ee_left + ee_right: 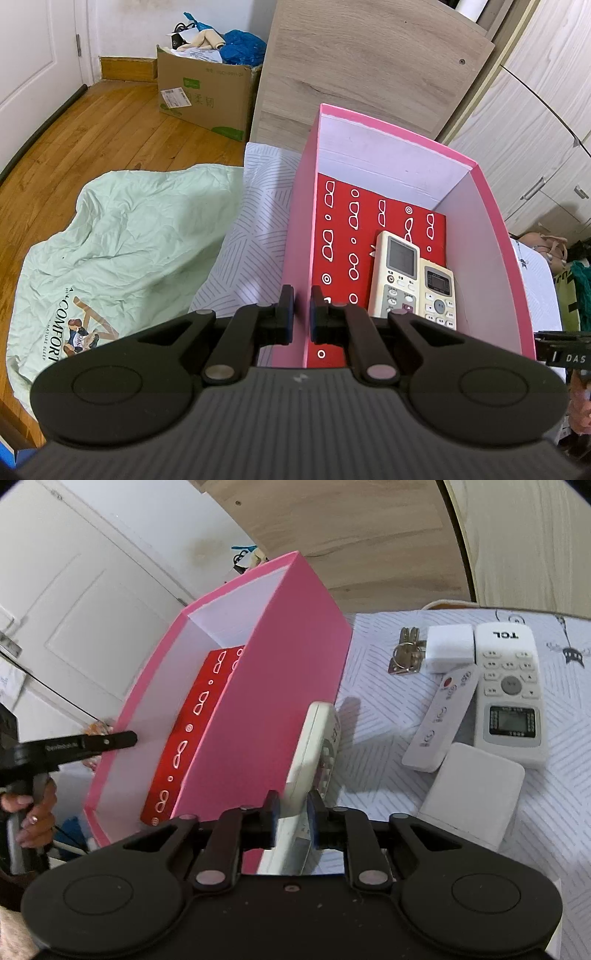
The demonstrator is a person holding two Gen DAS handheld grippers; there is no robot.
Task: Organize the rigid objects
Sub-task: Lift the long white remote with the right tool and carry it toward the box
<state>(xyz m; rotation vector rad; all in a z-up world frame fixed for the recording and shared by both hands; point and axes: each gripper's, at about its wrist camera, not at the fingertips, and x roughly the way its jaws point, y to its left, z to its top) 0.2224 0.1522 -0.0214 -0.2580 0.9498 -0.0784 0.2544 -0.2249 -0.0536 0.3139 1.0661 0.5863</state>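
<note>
Our left claw [303, 314] clamped the open pink cardboard box's [491, 236] thin wall while our right claw [291, 812] gripped a light, stiff, cream plastic remote [314, 760] near its lower end, probably slippery.

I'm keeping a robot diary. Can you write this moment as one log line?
left tongs: shut on pink box wall | right tongs: shut on cream remote, beside box | in box: two remotes

Home bedroom, quilt [122, 236], wardrobe [535, 129], wooden floor [122, 122]
</note>
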